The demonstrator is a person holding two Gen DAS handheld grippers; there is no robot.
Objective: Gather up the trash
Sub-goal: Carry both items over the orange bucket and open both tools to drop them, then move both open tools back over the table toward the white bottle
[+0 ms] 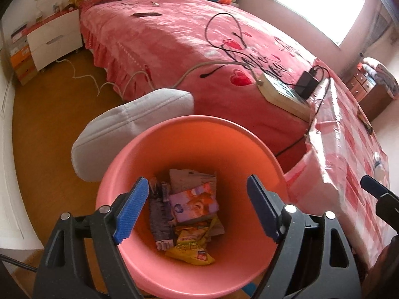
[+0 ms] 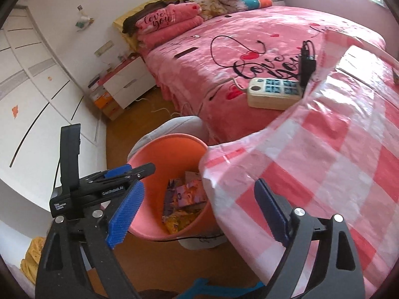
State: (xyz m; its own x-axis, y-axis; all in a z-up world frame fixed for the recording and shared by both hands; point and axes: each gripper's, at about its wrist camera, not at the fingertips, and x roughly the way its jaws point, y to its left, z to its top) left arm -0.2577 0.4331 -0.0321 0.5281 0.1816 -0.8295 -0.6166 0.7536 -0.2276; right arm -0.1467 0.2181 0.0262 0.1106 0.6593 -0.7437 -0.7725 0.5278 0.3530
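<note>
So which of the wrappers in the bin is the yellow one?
The yellow snack packet, lying nearest the camera in the pink bin, below the purple packet and right of the dark striped wrapper.
</note>
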